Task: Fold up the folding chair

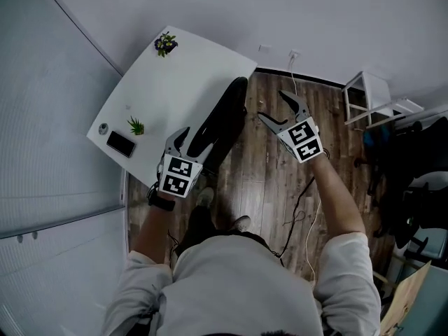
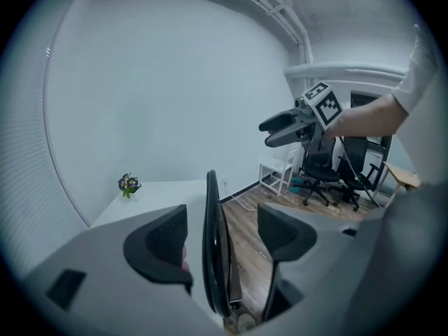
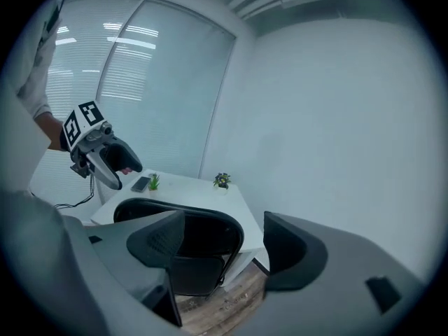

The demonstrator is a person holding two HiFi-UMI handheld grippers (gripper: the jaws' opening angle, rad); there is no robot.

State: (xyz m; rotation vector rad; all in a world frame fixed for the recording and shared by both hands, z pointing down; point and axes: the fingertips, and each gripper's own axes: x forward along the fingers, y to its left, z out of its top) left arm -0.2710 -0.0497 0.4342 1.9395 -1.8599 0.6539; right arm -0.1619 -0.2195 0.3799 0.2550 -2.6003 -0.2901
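The black folding chair point(image 1: 224, 121) stands upright on the wood floor, flat and thin, against the white table's edge. In the left gripper view its rim point(image 2: 212, 208) runs edge-on between my left gripper's jaws point(image 2: 224, 233), and neither pad touches it. From the head view, my left gripper point(image 1: 183, 144) hangs open just left of the chair's near end. My right gripper point(image 1: 273, 106) is raised and open to the right of the chair with nothing in it. The right gripper view looks past its jaws point(image 3: 220, 247) down at the chair's broad face point(image 3: 199, 233) and my left gripper point(image 3: 115, 163).
The white table point(image 1: 182, 82) carries a phone point(image 1: 120, 144), a small green plant point(image 1: 136, 125) and a flower pot point(image 1: 166, 44). A white stool point(image 1: 367, 96) and dark office chairs point(image 1: 413, 180) stand at the right. Cables point(image 1: 308, 212) trail over the floor by the person's feet.
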